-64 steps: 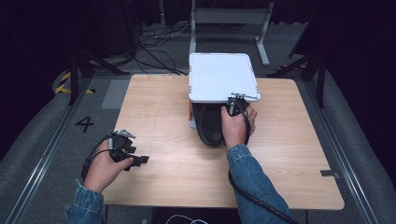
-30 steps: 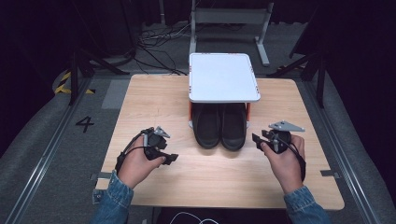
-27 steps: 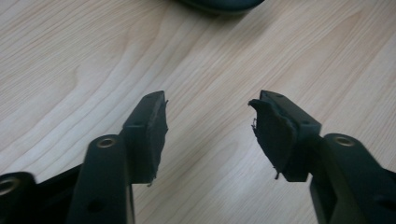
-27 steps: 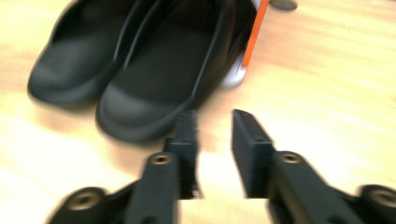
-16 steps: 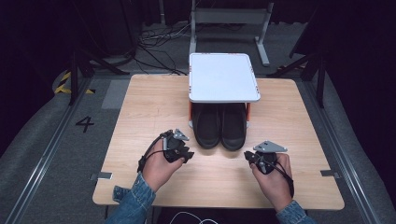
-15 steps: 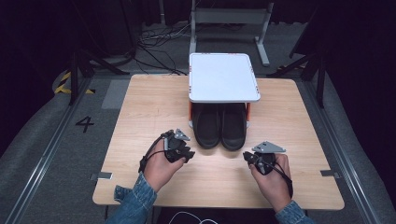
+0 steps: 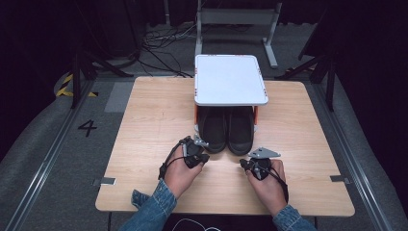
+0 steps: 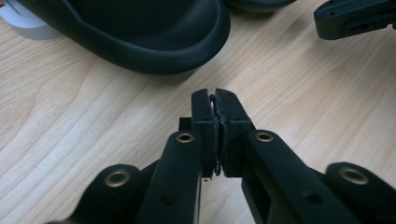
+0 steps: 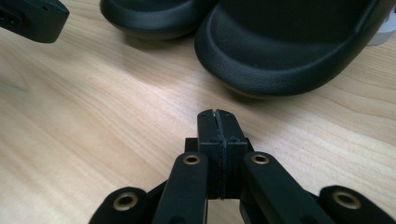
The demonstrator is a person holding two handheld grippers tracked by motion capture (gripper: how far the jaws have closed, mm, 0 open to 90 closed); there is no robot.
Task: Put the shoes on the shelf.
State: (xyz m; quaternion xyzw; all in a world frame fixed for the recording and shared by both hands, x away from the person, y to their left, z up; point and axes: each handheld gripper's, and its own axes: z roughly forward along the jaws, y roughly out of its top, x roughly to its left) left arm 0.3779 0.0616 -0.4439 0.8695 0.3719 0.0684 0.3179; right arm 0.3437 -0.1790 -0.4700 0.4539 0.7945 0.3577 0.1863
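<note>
Pair of black rubber-soled shoes (image 7: 227,130) side by side on light wooden tabletop (image 7: 149,120), heels tucked under white flat-topped stand (image 7: 230,79), toes poking out toward person. Left gripper (image 7: 196,156) and right gripper (image 7: 256,166) low over tabletop just short of toes, fingers of both pressed closed, empty. Placement looks finished. Next move likely withdrawal; no further grasp needed.

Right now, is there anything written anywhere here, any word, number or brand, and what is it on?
"4": a black number on the grey floor left of the wooden table.
No other text can be read: the white shelf top, the two black shoes under it, and the left gripper and right gripper show no lettering.
</note>
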